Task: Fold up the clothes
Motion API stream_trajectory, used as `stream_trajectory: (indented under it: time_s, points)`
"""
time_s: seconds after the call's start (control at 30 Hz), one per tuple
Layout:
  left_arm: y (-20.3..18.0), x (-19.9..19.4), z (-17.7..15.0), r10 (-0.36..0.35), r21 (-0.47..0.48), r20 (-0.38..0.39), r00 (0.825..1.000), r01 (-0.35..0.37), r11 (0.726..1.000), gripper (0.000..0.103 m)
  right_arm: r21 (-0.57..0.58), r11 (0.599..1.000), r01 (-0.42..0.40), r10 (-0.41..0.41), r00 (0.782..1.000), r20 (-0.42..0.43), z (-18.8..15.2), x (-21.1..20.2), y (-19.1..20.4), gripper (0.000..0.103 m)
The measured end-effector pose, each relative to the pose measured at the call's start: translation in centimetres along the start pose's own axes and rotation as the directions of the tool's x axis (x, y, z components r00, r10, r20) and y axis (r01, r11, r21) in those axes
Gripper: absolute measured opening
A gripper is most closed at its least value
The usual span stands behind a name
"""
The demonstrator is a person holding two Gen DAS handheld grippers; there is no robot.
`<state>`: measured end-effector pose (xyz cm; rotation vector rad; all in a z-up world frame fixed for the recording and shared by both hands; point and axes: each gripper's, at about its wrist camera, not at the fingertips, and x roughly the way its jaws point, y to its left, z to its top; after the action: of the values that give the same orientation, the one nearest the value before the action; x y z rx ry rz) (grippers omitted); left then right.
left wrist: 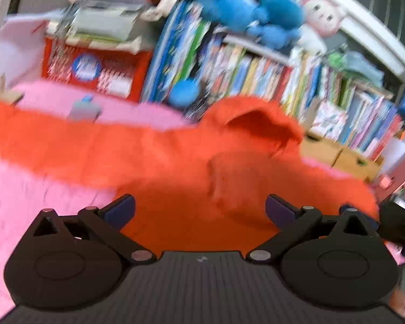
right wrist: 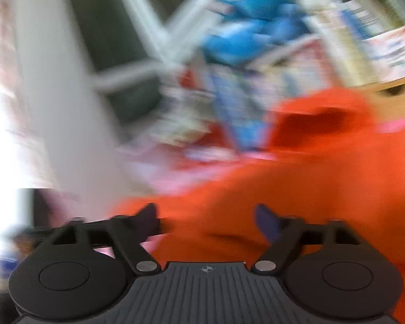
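Note:
An orange garment [left wrist: 181,162] lies spread on a pink cloth-covered surface [left wrist: 27,189]. One long part stretches to the left, and a hood-like opening [left wrist: 259,124] stands up at the back. My left gripper [left wrist: 199,210] is open, its fingers wide apart just above the garment's near part. In the right wrist view, which is blurred by motion, the same garment [right wrist: 297,183] fills the lower right. My right gripper [right wrist: 206,221] is open over the garment's left edge, with nothing between its fingers.
A bookshelf [left wrist: 270,75] packed with colourful books stands behind the surface, with blue plush toys [left wrist: 245,8] and a doll [left wrist: 321,16] on top. A red box [left wrist: 94,67] stands at the back left. A small grey object [left wrist: 83,108] lies on the pink cloth.

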<state>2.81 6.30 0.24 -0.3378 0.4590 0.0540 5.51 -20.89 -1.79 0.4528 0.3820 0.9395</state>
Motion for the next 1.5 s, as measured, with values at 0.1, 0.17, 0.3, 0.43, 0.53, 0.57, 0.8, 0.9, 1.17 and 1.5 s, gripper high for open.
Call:
stream_trajectory:
  time_s: [0.1, 0.17, 0.3, 0.43, 0.53, 0.57, 0.8, 0.9, 1.17, 1.5]
  points:
    - [-2.5, 0.8, 1.2, -0.03, 0.046, 0.012, 0.999, 0.03, 0.999, 0.103, 0.088, 0.996, -0.004, -0.008, 0.991, 0.132, 0.5, -2.3, -1.5, 0.093]
    - [-4.9, 2.5, 1.3, -0.006, 0.123, 0.013, 1.0, 0.004, 0.992, 0.103, 0.175, 0.981, 0.086, -0.125, 0.966, 0.224, 0.7, -3.8, -2.9, 0.094]
    - [-8.5, 6.9, 0.1, 0.122, 0.337, 0.06, 0.991, -0.135, 0.932, 0.103, 0.31, 0.945, 0.109, -0.222, 0.908, 0.357, 0.8, -6.5, -5.0, 0.094]
    - [-9.2, 10.8, -1.3, 0.291, 0.509, 0.152, 0.945, -0.327, 0.796, 0.102, 0.294, 0.932, 0.213, -0.312, 0.883, 0.35, 1.1, -6.2, -4.7, 0.094]
    - [-8.0, 11.8, -1.4, 0.353, 0.553, 0.209, 0.912, -0.408, 0.726, 0.102, 0.224, 0.913, 0.341, -0.398, 0.865, 0.305, 1.0, -4.8, -3.8, 0.094]
    - [-7.5, 11.8, -1.3, 0.369, 0.563, 0.236, 0.899, -0.436, 0.702, 0.102, 0.193, 0.905, 0.38, -0.422, 0.859, 0.29, 1.1, -4.2, -3.3, 0.094]
    - [-4.6, 14.1, 0.3, 0.403, 0.541, 0.082, 0.912, -0.38, 0.75, 0.103, -0.006, 0.805, 0.593, -0.578, 0.786, 0.219, 0.7, -0.6, -0.8, 0.093]
    - [-4.5, 14.4, 0.3, 0.407, 0.55, 0.052, 0.912, -0.366, 0.751, 0.103, -0.324, 0.611, 0.723, -0.681, 0.688, 0.251, 0.9, 3.9, 1.9, 0.093]
    - [-3.6, 14.7, 0.8, 0.385, 0.499, -0.016, 0.923, -0.326, 0.803, 0.103, -0.701, 0.349, 0.621, -0.779, 0.608, 0.151, 0.0, 13.9, -0.2, 0.089]
    - [-3.5, 14.7, 0.9, 0.382, 0.5, -0.02, 0.924, -0.321, 0.804, 0.103, -0.574, 0.191, 0.797, -0.92, 0.349, 0.179, 2.6, 5.9, -8.1, 0.092]
